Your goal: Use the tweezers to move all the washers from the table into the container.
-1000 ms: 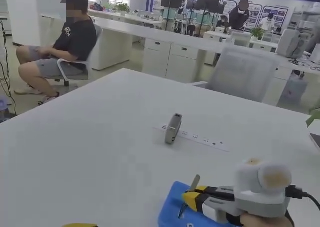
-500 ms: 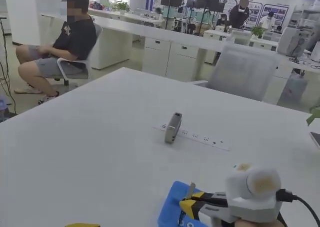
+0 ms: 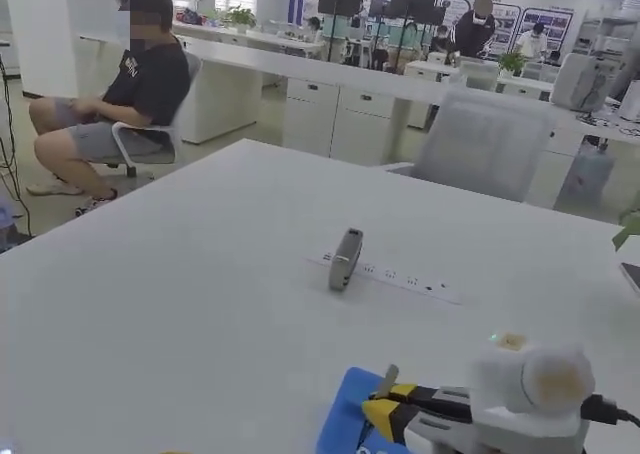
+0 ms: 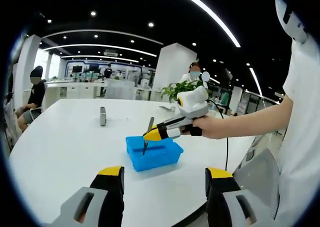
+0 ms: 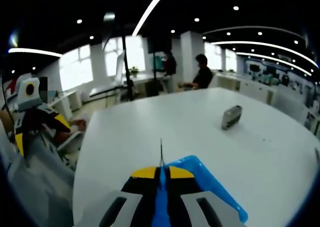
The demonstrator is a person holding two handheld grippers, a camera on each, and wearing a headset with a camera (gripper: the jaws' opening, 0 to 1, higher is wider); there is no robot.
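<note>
Your right tool (image 5: 161, 173) is clenched on the tweezers (image 5: 161, 156), with its jaws pressed together around them. In the left gripper view, the tweezers' points angle down into the open top of the blue container (image 4: 155, 157), which sits on the white tabletop (image 4: 70, 137). The container's contents cannot be made out. Your left tool (image 4: 165, 176) is released, jaws spread with nothing between them, and is held apart from the container. A small grey device (image 3: 346, 257) stands farther out on the tabletop.
</note>
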